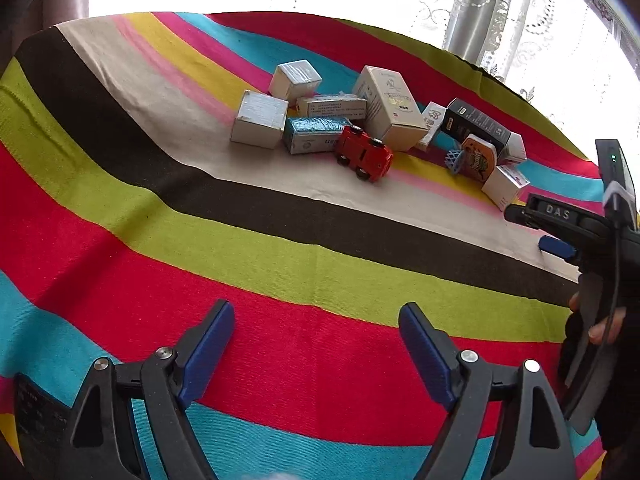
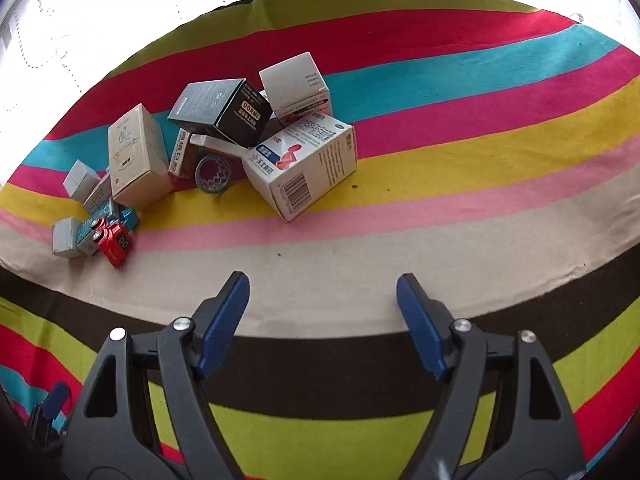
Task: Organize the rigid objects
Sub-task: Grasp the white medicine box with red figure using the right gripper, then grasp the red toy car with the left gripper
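Observation:
A pile of small boxes lies on a striped cloth. In the left wrist view a red toy car stands in front of a tall cream box, a teal box and a black box. My left gripper hovers open over the red stripe, well short of the pile, empty. The right wrist view has a white box with a barcode nearest, the black box behind it, the red toy car far left. My right gripper is open and empty above the beige stripe.
A small blue ring-shaped piece lies among the boxes. The other gripper and a hand fill the right edge of the left wrist view. Lace curtains and a bright window stand behind the table's far edge.

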{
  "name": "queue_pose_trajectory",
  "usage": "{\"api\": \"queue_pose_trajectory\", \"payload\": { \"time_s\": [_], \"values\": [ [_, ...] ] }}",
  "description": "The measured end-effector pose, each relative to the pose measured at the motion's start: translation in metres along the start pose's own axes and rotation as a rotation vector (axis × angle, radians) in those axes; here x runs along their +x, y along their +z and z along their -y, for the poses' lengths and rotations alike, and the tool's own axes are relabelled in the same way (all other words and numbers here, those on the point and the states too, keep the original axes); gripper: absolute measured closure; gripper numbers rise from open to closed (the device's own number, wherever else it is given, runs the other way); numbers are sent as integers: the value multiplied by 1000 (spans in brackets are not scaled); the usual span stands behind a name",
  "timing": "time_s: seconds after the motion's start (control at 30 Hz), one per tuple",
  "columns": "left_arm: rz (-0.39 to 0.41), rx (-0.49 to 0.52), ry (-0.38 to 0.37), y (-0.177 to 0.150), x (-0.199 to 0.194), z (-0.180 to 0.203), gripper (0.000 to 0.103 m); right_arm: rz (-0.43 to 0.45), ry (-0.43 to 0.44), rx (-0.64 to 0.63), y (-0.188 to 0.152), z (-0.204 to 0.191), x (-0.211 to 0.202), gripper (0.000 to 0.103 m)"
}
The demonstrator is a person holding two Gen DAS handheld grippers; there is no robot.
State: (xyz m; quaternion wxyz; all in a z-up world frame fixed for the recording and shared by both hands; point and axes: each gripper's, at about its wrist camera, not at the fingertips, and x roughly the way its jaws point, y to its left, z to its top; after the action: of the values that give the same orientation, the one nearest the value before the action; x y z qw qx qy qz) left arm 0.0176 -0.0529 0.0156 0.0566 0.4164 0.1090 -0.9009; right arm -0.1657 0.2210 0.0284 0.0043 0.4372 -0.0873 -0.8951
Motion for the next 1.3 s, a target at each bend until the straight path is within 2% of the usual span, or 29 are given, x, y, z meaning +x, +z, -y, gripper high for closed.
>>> {"api": "queue_pose_trajectory", "payload": {
  "time_s": [0.2, 0.3, 0.33, 0.37, 0.43, 0.53, 0.67, 0.77, 0.9, 1.17, 1.27, 1.3],
  "values": [
    [4, -18, -45, 1, -1, -1, 12, -1, -119, 36, 44, -35, 46, 18],
    [5, -25, -58, 1, -1, -2, 11, -10, -159, 28, 47, -32, 49, 19],
    [5, -27, -59, 1, -1, -2, 11, 5, -137, 25, 42, -27, 41, 40],
    [6, -27, -61, 0, -1, -3, 11, 1, -83, 18, 34, -21, 33, 53],
    [5, -26, -65, 0, -1, -2, 10, -17, 2, -20, 11, -6, 10, 59],
    [0, -21, -79, 1, 0, -2, 5, -12, 99, -124, -34, 18, -29, 59],
    [-31, 24, -59, 4, 5, 7, 0, -29, 103, -265, -79, 36, -68, 59],
    [-64, 39, -23, 10, 11, 12, 0, -14, 82, -365, -95, 39, -77, 59],
    [-109, 20, 14, 34, 35, 25, 0, 0, 83, -362, -85, 33, -66, 58],
    [-119, -15, 134, 116, 119, 64, 0, 0, 80, -353, -85, 38, -68, 58],
    [-112, 18, 177, 130, 138, 71, 0, 0, 80, -353, -85, 37, -67, 58],
    [-97, 29, 162, 129, 136, 72, 6, 0, 80, -352, -85, 37, -67, 58]
  ]
}}
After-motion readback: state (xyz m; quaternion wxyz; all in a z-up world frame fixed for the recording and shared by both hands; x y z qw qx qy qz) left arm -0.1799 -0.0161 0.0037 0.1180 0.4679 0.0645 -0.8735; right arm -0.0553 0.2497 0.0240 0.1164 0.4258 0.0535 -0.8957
